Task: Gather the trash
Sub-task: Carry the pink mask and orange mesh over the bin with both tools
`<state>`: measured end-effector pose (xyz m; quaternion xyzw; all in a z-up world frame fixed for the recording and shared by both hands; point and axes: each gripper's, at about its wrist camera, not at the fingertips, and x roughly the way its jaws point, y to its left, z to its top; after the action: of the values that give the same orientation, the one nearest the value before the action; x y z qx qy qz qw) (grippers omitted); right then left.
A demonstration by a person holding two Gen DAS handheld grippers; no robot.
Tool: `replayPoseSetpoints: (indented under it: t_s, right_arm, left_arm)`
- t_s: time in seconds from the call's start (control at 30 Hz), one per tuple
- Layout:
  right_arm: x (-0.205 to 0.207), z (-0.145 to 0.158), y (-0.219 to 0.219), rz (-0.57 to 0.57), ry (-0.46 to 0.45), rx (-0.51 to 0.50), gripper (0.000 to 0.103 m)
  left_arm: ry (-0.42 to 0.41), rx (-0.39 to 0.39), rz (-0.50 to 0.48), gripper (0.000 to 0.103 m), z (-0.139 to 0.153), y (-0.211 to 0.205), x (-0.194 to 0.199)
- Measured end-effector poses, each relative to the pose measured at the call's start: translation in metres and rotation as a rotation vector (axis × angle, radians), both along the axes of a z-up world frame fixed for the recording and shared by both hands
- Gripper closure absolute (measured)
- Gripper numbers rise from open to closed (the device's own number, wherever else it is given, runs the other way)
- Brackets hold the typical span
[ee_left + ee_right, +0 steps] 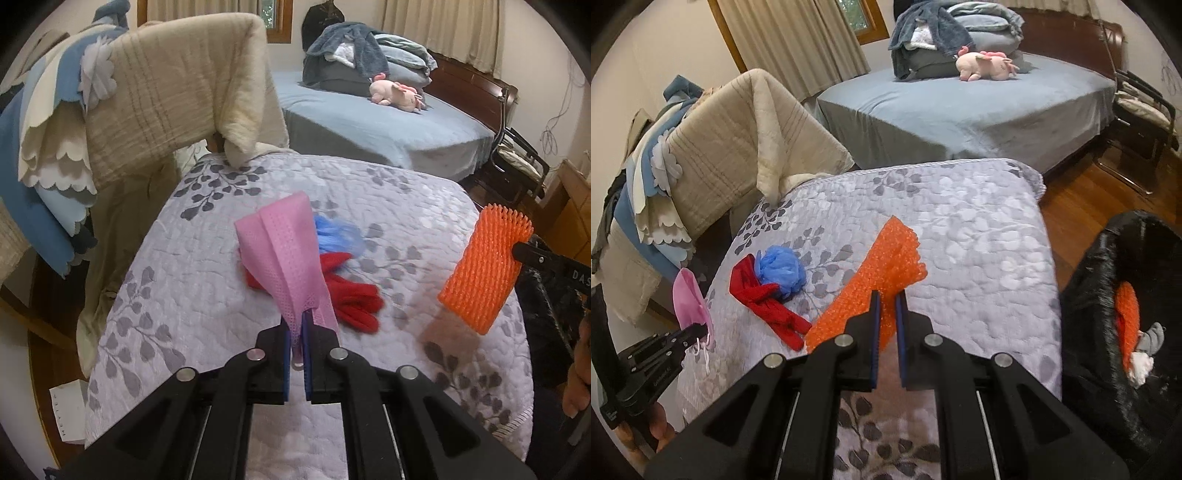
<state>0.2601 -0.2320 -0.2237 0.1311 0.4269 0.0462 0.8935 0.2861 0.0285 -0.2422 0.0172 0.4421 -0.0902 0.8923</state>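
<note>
Left hand-held gripper (297,332): clenched on one pink face mask (284,254); the pads pinch its lower end, clear of the quilt.
Mask axis: long axis runs up and away from the jaws toward 12 o'clock, top edge leaning slightly to 1 o'clock; an ear loop hangs below the fingers in the right wrist view.
Right hand-held gripper (888,314): clenched on one orange foam net sleeve (871,288), also lifted off the quilt.
Sleeve axis: in the right wrist view it slants from 7 o'clock to 1 o'clock across the jaws; in the left wrist view it stands near upright, open fringed end up.
On the table: one red glove (768,302) and one crumpled blue plastic wad (781,271), touching, on the grey-leaf quilted cover (960,236).
Black bin (1089,295): at 3 o'clock off the table edge; holds a second orange piece, something grey and something white, too small to identify.
Hidden: mask covers part of the glove and the blue wad in the left wrist view; bin rim cut off by the frame.
Count: two hand-held grippers, one mask, one held sleeve, one glove, one wad.
</note>
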Motion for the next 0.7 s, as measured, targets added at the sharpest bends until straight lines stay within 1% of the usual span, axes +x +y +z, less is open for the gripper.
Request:
replayPoseSetpoints:
  t_s: [0.17, 0.47, 0.6, 0.7]
  right_arm:
    - [-0.018, 0.008, -0.017, -0.012, -0.008, -0.012, 0.096]
    - [-0.047, 0.025, -0.043, -0.02, -0.03, -0.04, 0.096]
    - [-0.055, 0.035, -0.056, -0.031, -0.046, -0.041, 0.096]
    - [-0.061, 0.04, -0.065, -0.041, -0.055, -0.039, 0.096]
  left_arm:
    - [0.003, -0.003, -0.011, 0.097, 0.008, -0.023, -0.017]
    - [-0.012, -0.027, -0.002, 0.097, 0.039, -0.06, -0.044]
    - [-0.033, -0.013, -0.025, 0.097, 0.052, -0.082, -0.054]
    - [-0.041, -0.021, -0.047, 0.097, 0.06, -0.098, -0.061]
